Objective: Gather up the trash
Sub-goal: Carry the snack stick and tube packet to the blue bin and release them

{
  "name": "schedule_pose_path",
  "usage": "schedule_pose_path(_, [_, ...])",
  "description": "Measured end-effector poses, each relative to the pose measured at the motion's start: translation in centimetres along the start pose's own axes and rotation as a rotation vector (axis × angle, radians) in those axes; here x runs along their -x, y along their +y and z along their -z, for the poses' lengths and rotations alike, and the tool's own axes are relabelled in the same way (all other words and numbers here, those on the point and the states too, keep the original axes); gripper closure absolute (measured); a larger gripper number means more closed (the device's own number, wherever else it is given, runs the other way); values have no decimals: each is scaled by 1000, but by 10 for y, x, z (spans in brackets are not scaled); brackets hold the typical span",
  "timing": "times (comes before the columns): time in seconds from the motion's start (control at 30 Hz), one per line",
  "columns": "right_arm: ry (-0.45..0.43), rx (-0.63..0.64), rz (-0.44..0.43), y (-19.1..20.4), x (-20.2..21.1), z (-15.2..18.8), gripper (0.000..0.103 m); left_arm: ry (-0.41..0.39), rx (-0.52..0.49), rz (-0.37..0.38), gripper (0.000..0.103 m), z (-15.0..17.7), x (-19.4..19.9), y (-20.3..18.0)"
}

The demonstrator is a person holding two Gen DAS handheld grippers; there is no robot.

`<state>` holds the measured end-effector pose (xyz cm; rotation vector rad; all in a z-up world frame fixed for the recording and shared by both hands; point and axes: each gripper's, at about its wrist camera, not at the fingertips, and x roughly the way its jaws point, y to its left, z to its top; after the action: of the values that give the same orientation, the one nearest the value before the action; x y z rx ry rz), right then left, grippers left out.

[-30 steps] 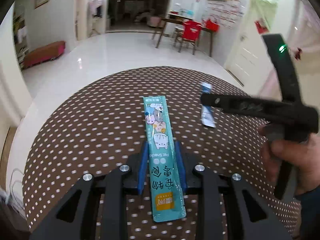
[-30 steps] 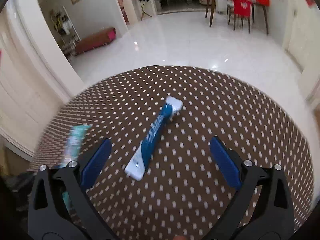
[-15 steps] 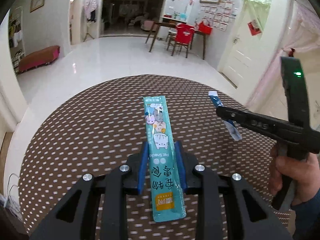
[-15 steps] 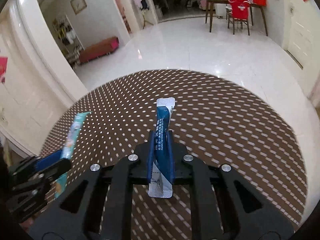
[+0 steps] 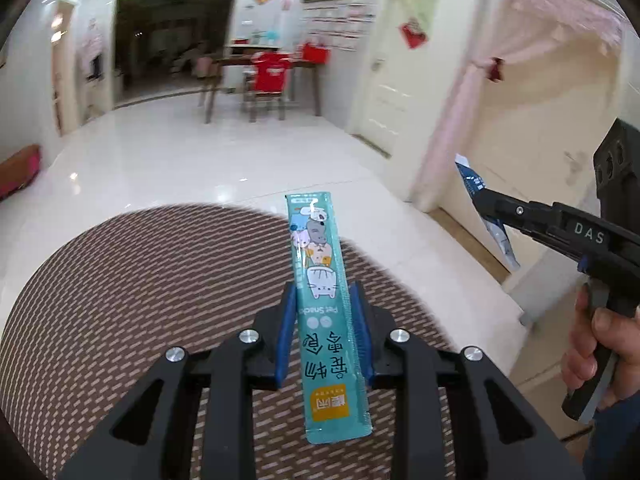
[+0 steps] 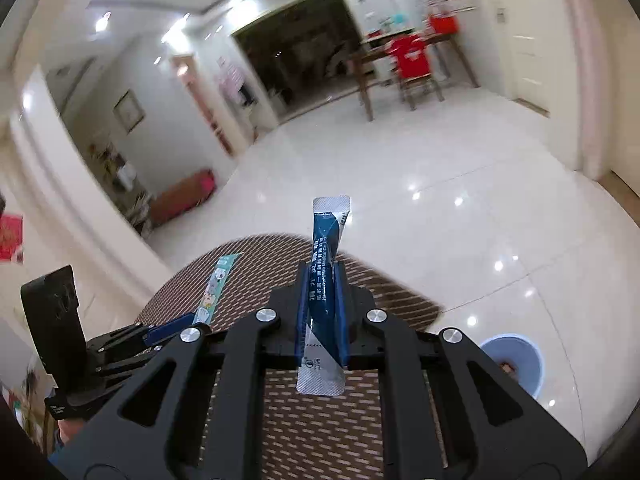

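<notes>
My left gripper (image 5: 323, 312) is shut on a teal pet-snack wrapper (image 5: 322, 280) and holds it above the round brown dotted table (image 5: 120, 280). My right gripper (image 6: 323, 296) is shut on a dark blue and silver sachet (image 6: 325, 260), also lifted above the table (image 6: 320, 420). In the left wrist view the right gripper (image 5: 486, 204) with the sachet (image 5: 472, 184) is at the right, past the table's edge. In the right wrist view the left gripper (image 6: 176, 326) with the teal wrapper (image 6: 214, 288) is at the lower left.
A light blue bin (image 6: 516, 360) stands on the white tiled floor (image 6: 440, 208) to the right of the table. A wooden table with a red chair (image 5: 270, 80) stands far back. A door and pink curtain (image 5: 480, 112) are at the right.
Both grippers have risen from the table with their wrappers and swung toward the right. A second ago the right gripper was open around the sachet; it then shut on it.
</notes>
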<state>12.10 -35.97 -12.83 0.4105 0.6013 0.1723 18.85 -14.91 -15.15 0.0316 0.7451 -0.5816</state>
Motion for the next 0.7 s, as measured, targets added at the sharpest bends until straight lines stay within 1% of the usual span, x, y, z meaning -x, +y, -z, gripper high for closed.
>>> schedule_pose_path(0.13, [-53, -96, 90, -64, 35, -2, 90, 26, -64, 57, 77, -11, -23, -50])
schedule_pose_path(0.17, [-56, -111, 107, -73, 40, 2, 90, 37, -77, 65, 77, -12, -31, -61])
schedule_pose_path(0.27, [-45, -171, 173, -118, 47, 10, 90, 87, -111, 94, 77, -17, -62, -98])
schedule_pose_path(0.37, [-27, -220, 215, -155, 51, 19, 90, 131, -138, 115, 77, -15, -90, -129])
schedule_pose_path(0.47, [10, -256, 245, -183, 46, 28, 90, 188, -161, 125, 77, -23, -132, -156])
schedule_pose_path(0.57, [51, -284, 264, -204, 34, 35, 90, 248, -183, 135, 76, -17, -164, -174])
schedule_pose_path(0.7, [98, -332, 266, -235, 19, 44, 90, 323, -216, 134, 76, -8, -205, -196])
